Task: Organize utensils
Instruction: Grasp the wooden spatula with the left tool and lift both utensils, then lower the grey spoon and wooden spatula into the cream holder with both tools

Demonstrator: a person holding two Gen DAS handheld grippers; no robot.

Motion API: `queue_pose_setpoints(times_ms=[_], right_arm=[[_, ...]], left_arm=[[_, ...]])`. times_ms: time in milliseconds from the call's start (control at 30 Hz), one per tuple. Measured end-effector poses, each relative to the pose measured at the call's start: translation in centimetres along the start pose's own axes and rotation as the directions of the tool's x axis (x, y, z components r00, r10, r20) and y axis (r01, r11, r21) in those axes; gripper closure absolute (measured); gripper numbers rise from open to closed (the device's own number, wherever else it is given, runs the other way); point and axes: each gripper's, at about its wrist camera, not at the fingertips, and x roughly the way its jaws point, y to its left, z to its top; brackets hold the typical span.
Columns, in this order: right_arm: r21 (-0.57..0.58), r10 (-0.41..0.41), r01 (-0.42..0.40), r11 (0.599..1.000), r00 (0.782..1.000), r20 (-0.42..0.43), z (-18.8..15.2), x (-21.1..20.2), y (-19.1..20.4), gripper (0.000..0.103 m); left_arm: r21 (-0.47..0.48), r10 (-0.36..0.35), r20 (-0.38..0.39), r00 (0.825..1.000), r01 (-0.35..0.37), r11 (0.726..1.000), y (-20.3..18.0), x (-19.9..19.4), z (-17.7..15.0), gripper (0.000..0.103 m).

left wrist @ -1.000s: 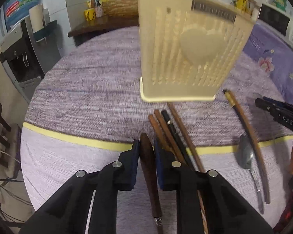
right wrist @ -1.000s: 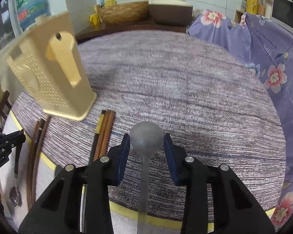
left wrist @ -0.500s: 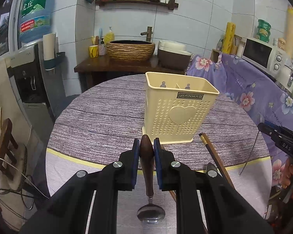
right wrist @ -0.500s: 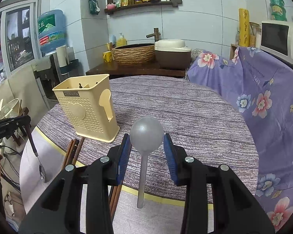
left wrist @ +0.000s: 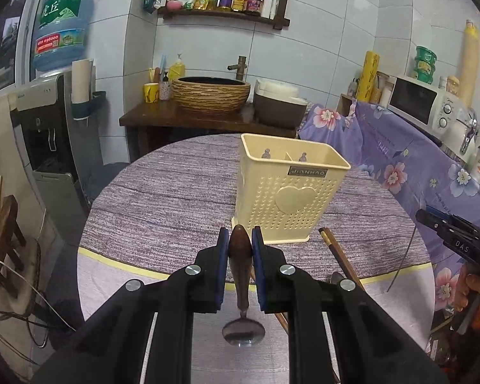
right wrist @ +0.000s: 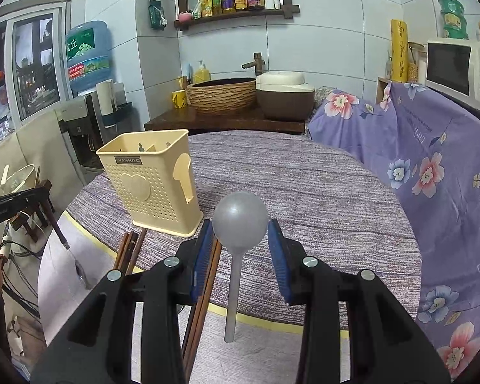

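I am pinching a wooden-handled spoon (left wrist: 240, 256) in the left gripper (left wrist: 240, 243) at lower centre, the right gripper (right wrist: 240, 233) clamping a grey spoon (right wrist: 240, 220); behind them, the cream utensil holder (left wrist: 288, 192) is standing on the table (left wrist: 163, 198), contents unclear.

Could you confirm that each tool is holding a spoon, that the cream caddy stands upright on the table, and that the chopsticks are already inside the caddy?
Not quite: the chopsticks still lie on the table in front of the caddy, as the right wrist view shows. The rest holds: the left tool grips a wooden-handled spoon, the right tool a grey spoon, and the caddy stands upright.
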Motion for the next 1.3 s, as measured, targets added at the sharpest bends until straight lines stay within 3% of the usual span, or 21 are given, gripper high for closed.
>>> queue_pose_setpoints(times_ms=[233, 400, 667, 833, 967, 1300], right_arm=[[-0.004, 0.007, -0.007, 1.000, 1.000, 0.022, 1.6, 0.8, 0.6, 0.067], [-0.008, 0.044, -0.044, 0.999, 0.997, 0.056, 4.5, 1.0, 1.4, 0.067], [-0.032, 0.125, -0.121, 0.992, 0.970, 0.210, 14.3, -0.3, 5.5, 0.067], [-0.040, 0.131, -0.125, 0.991, 0.955, 0.266, 18.4, 1.0, 8.2, 0.067], [-0.066, 0.098, -0.083, 0.994, 0.958, 0.271, 18.2, 3.7, 9.8, 0.067], [-0.080, 0.068, -0.054, 0.995, 0.980, 0.184, 11.2, 10.0, 10.1, 0.067]], left_arm=[[-0.018, 0.004, 0.036, 0.999, -0.004, 1.000, 0.9, 0.1, 2.3, 0.087], [-0.024, -0.004, 0.076, 0.997, 0.006, 1.000, 1.7, -0.6, 6.3, 0.087], [0.013, -0.017, 0.229, 0.973, 0.014, 1.000, -0.4, -4.5, 15.2, 0.087], [0.033, -0.033, 0.253, 0.967, 0.025, 0.999, -3.5, -3.0, 18.0, 0.087], [0.038, -0.016, 0.239, 0.971, 0.007, 0.999, -4.7, -0.1, 17.6, 0.087], [0.009, 0.010, 0.126, 0.992, -0.011, 1.000, -4.3, 6.9, 12.9, 0.087]])
